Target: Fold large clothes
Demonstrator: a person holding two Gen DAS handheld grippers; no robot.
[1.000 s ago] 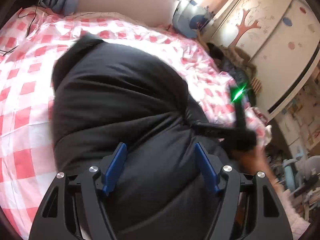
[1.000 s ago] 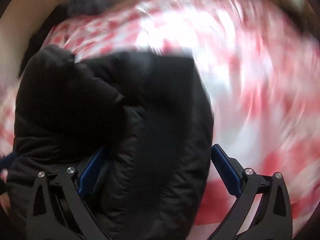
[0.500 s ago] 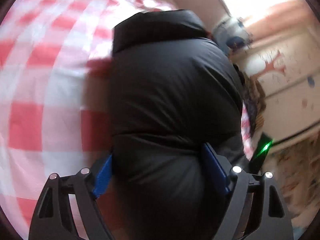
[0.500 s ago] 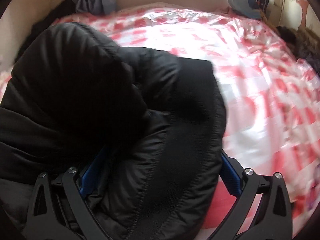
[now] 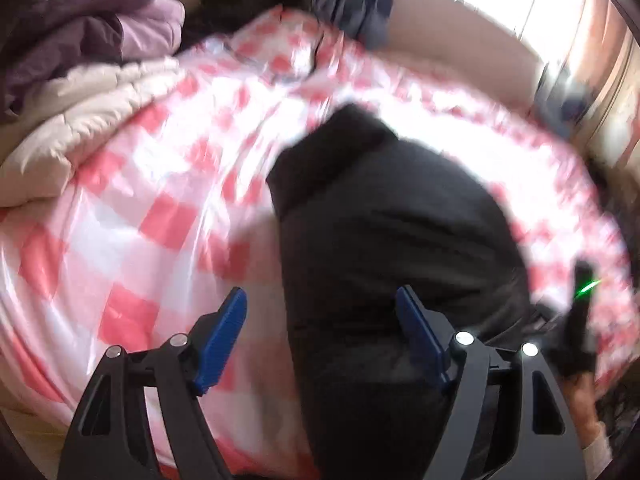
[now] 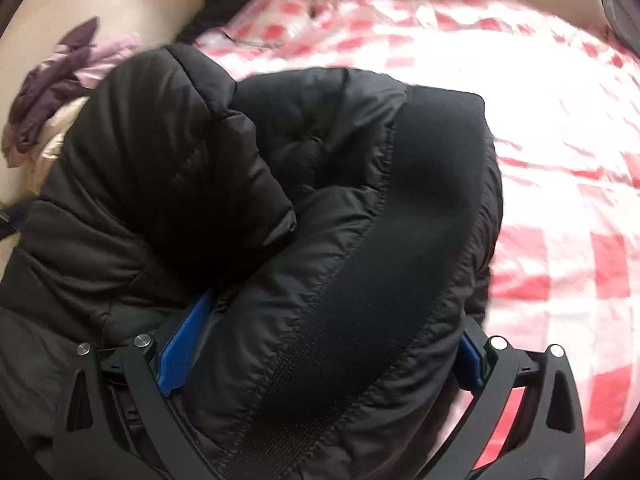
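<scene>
So the black jacket [image 6: 280, 220] is bunched up on the bed [image 5: 120, 240], puffy and already doubled over on itself. The right gripper [image 6: 320, 344] is the one doing the work: its fingers [image 6: 180, 344] sit wide around a thick roll of the jacket, hem band running between them and away from the camera, so it's grasping the fabric, as far as I can tell.

The left gripper [image 5: 320, 336] is released, with nothing pinched. Its right finger lies over the jacket's near end, its left finger over bare sheet. The jacket's long axis heads away and slightly right from it.

There's plenty of open sheet to the right. A beige quilt [image 5: 72, 128] and purple clothes [image 5: 80, 20] crowd the left. The left view is blurry, so take that with salt.
</scene>
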